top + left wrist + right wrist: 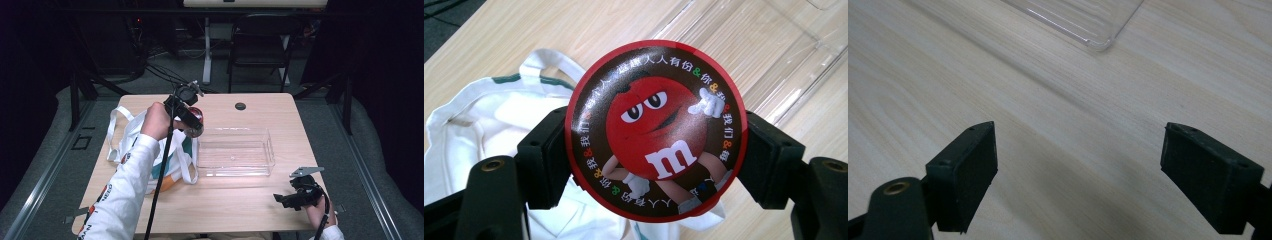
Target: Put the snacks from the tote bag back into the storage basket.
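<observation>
A round red candy tin (656, 130) with a cartoon character on its lid sits between the two black jaws of my left gripper (656, 160), which is shut on it. In the high view the left gripper (192, 125) holds the tin (196, 119) above the table, between the white cloth bag (150, 145) and the clear plastic tray (235, 150). The bag (484, 115) lies below the tin, and the tray (774, 55) is beyond it. My right gripper (280, 199) rests low at the near right of the table, open (1078, 175), with nothing between its jaws.
A light wooden table (240, 200) carries everything. The tray's corner (1098, 45) lies ahead of the right gripper. A small black disc (240, 106) sits near the far edge. A folding chair (260, 45) and cables stand beyond the table.
</observation>
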{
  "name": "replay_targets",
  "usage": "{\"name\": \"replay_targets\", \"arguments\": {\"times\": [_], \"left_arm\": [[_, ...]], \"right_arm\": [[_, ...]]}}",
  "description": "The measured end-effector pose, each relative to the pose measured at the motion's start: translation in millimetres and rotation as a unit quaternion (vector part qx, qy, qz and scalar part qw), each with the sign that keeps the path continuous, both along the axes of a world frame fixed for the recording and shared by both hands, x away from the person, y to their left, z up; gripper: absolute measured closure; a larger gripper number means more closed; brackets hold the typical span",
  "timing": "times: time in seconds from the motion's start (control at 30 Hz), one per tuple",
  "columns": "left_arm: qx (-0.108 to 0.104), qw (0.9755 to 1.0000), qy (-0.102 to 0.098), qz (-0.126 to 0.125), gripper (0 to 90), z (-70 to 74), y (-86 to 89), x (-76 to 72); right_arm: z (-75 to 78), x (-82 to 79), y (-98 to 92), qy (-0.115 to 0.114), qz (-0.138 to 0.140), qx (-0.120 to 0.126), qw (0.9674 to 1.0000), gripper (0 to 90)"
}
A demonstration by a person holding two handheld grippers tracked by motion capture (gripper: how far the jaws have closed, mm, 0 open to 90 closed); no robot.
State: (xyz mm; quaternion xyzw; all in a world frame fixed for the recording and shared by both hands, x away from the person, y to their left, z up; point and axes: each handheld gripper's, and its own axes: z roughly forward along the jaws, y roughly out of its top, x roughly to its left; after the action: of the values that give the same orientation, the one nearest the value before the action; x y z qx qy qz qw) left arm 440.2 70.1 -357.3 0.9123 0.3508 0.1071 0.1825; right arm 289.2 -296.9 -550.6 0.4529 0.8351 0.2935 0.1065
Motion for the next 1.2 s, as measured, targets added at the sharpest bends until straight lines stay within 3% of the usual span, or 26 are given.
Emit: {"name": "replay_targets", "arguments": {"times": [0.67, 1.2], "left_arm": [[-0.006, 0.9996, 0.014, -0.024, 25.8, -11.0, -23.2, -1.0], [-0.011, 0.999, 0.028, -0.033, 25.8, -32.8, -33.6, -2.1]], "right_arm": [[0.6, -0.5, -0.1, 0.0, 0.003, 0.002, 1.0, 14.8], [0.5, -0.6, -0.4, -0.002, 0.002, 0.003, 1.0, 14.8]]}}
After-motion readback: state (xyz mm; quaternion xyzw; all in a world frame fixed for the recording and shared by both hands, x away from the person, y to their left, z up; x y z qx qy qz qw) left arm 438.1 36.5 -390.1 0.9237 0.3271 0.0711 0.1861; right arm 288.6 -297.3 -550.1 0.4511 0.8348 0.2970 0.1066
